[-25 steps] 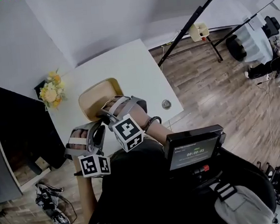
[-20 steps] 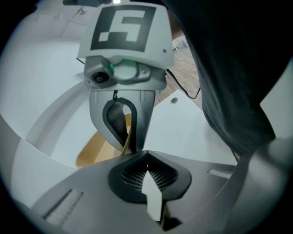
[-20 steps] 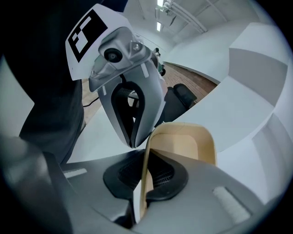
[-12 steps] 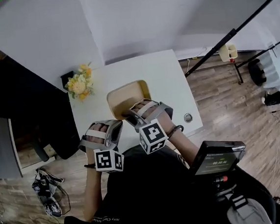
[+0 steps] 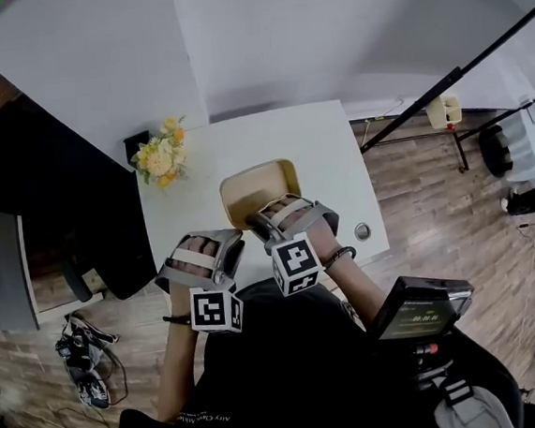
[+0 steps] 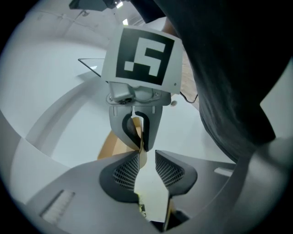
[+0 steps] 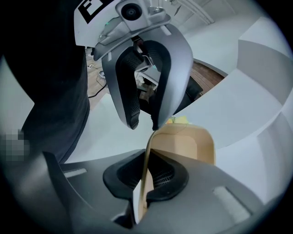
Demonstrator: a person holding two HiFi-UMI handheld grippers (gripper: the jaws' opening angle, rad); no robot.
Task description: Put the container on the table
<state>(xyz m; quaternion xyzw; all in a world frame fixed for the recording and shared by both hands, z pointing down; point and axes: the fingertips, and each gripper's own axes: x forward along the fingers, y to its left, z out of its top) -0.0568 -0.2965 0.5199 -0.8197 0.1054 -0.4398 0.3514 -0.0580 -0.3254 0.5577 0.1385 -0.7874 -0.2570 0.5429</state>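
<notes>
I judge the job almost finished. The shallow tan moulded-fibre container [image 5: 257, 183] is low over the white rectangular table [image 5: 269, 133], by the middle of its near edge, open side up and empty. In the right gripper view its base looks to be down on the top or just above it; I cannot tell which. My right gripper [image 7: 147, 176] has its pads pinched on the thin near wall of the container, though its jaws have just been easing open a little. My left gripper [image 6: 146, 164] straddles the same wall just beside it. Its jaws have just been opening, and the wall stands between them with a gap showing on one side, so I read it as not gripping. What is left, as I see it, is to make sure the base rests flat, let the right jaws go, and draw both tools back off the rim toward me. The tray looks light, so the risk is dragging it along. A bunch of yellow and orange flowers [image 5: 160, 157] sits at the table's far left corner, well apart from the container. A small round silvery object [image 5: 362, 231] lies close to the right edge, toward the near right corner, also apart. Neither stands in the way. A black slanted pole [image 5: 461, 72] rises over the wooden floor beyond the right edge, clear of both tools.
</notes>
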